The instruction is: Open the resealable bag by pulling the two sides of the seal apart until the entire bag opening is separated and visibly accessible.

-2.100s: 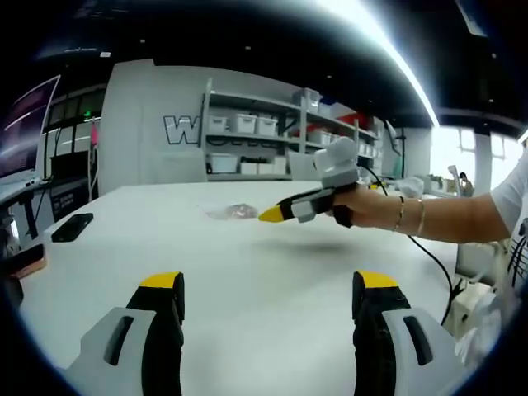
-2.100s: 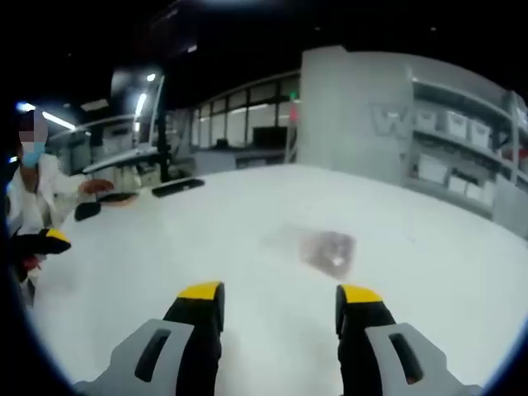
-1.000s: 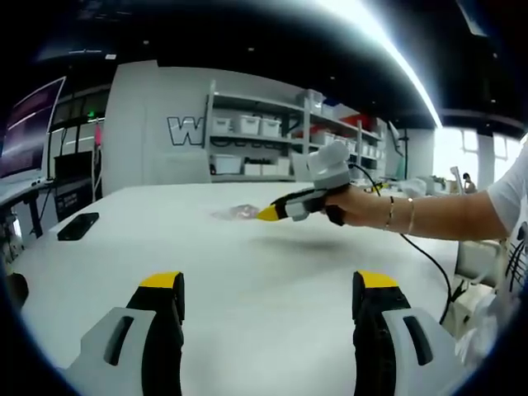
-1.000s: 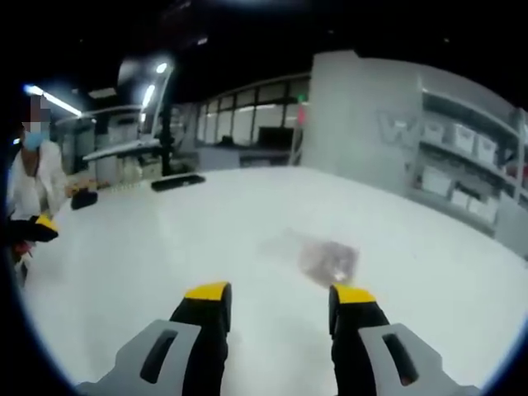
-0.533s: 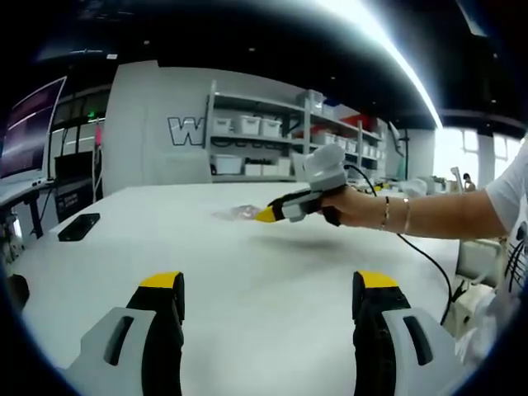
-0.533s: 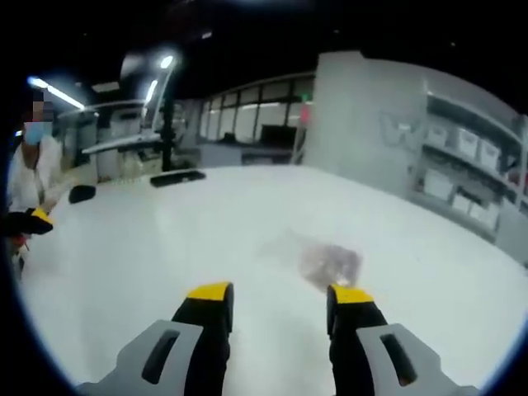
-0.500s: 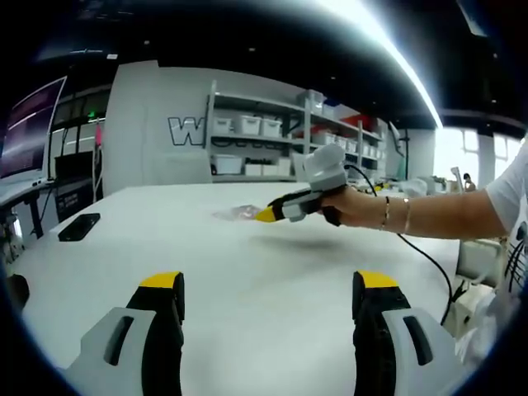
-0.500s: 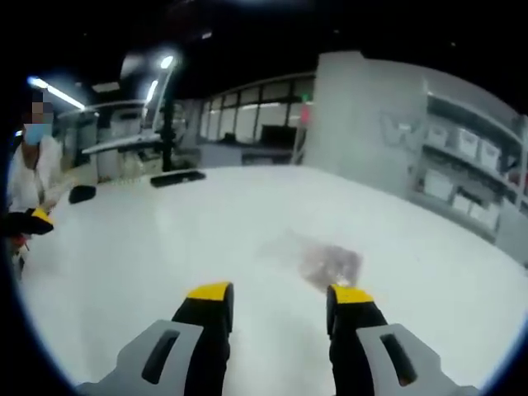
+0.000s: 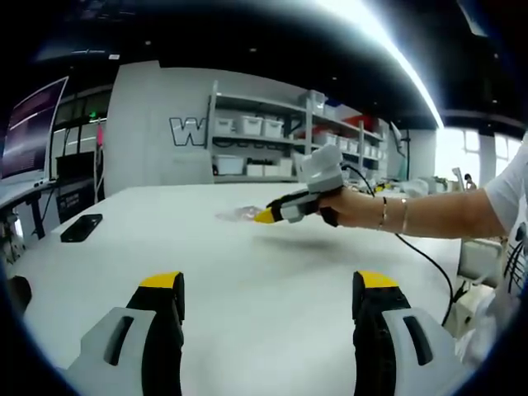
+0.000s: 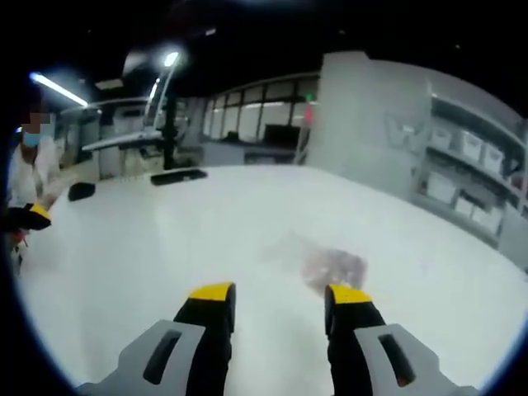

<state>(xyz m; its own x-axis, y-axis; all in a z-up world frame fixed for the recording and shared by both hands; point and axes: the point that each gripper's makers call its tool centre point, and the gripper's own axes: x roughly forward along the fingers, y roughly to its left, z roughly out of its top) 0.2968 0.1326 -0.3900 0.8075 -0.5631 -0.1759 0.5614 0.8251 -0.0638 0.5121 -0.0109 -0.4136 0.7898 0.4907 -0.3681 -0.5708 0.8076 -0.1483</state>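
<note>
A small clear resealable bag (image 10: 334, 268) with brownish contents lies flat on the white table (image 10: 165, 247), just beyond my right gripper (image 10: 280, 295) and a little right of its gap. The right gripper is open, with nothing between its yellow-tipped jaws. In the left gripper view the bag (image 9: 239, 214) is far off, and the right gripper (image 9: 266, 216), held in a person's hand, points its yellow tip at it. My left gripper (image 9: 269, 285) is open and empty, low over the near part of the table (image 9: 264, 264). Its yellow tip (image 10: 33, 213) shows at the left edge of the right gripper view.
A black phone (image 9: 81, 227) lies on the table's left side. Another flat black device (image 10: 177, 176) and a small dark object (image 10: 81, 191) sit near the far edge. A person in white (image 10: 29, 177) is at the left. Shelves with white bins (image 9: 247, 140) line the back wall.
The right gripper has crept forward toward the bag, which now sits closer to its tips. Its jaws have narrowed slightly. The left gripper has hardly moved.
</note>
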